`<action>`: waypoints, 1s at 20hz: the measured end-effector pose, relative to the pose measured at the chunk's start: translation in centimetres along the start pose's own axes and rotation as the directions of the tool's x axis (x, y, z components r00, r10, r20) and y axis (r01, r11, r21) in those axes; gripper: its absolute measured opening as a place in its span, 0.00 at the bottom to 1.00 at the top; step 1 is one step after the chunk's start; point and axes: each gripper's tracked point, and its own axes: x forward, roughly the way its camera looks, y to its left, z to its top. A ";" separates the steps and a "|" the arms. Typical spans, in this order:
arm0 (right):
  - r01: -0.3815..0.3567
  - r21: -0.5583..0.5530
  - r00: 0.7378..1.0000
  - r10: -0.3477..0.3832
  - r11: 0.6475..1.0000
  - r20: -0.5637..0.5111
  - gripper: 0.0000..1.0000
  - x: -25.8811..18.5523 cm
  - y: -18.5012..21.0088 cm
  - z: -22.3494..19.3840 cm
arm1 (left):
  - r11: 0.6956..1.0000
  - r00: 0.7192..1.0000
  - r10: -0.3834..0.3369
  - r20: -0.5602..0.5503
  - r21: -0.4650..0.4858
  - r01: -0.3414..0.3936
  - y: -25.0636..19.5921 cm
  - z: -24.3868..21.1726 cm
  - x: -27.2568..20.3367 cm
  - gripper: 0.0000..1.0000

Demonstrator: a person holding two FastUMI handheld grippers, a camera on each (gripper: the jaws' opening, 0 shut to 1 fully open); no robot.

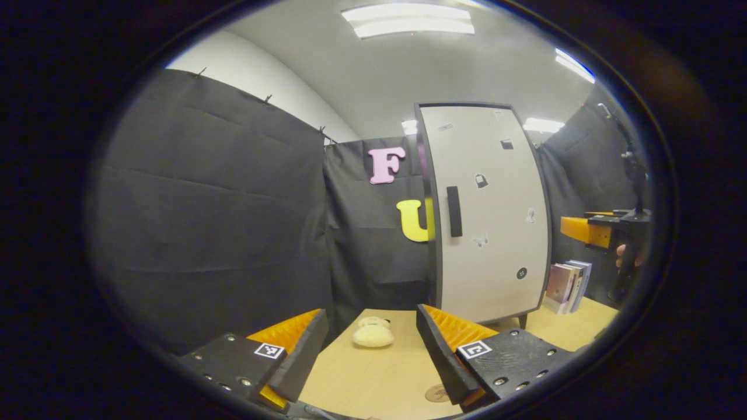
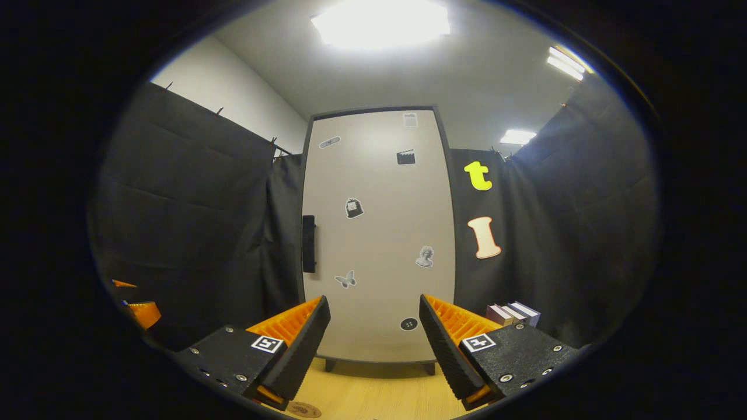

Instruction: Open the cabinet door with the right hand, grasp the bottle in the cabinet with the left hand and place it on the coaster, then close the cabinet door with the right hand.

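In the left gripper view, the left tongs (image 1: 370, 350) sit at the bottom with their two fingers spread wide apart and nothing between them. Beyond them lies a pale wooden tabletop (image 1: 373, 373). A small cream plush toy (image 1: 373, 334) rests on it, just past the fingers. A round brown coaster (image 1: 436, 394) lies flat on the tabletop beside the inner edge of the right-hand finger, partly hidden by it. Farther back stands a tall light-grey cabinet (image 1: 490, 216) on short legs, its door shut, with a dark upright handle (image 1: 454, 211) near its left edge and small stickers scattered over the front. A few books (image 1: 567, 286) stand just right of the cabinet. At the far right edge, the right tongs (image 1: 586, 230) are held up in the air by a hand (image 1: 629, 256); how they stand from here is unclear.

In the right gripper view, the right tongs (image 2: 373, 344) are also wide open and hold nothing. They face the closed cabinet door (image 2: 379, 233) squarely, well apart from it. The handle (image 2: 309, 244) sits at the door's left edge. The coaster's rim (image 2: 303, 410) peeks out at the bottom, below the left-hand finger. The books (image 2: 513, 314) stand to the right of the cabinet. The bottle is out of sight with the door closed.
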 end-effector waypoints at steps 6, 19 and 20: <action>-0.077 -0.001 0.997 0.077 0.997 -0.006 0.95 4.6 4.6 1.1 | 0.996 0.996 0.084 -0.008 0.015 -0.084 3.8 -0.5 -0.8 0.89; -0.123 -0.052 0.992 0.122 0.991 -0.020 0.95 16.0 11.9 3.4 | 0.983 0.983 0.182 -0.022 -0.004 -0.182 8.4 -1.5 -3.0 0.92; -0.122 -0.053 0.992 0.121 0.991 -0.025 0.95 17.1 12.2 3.3 | 0.982 0.982 0.187 -0.021 -0.005 -0.187 8.6 -1.5 -3.1 0.91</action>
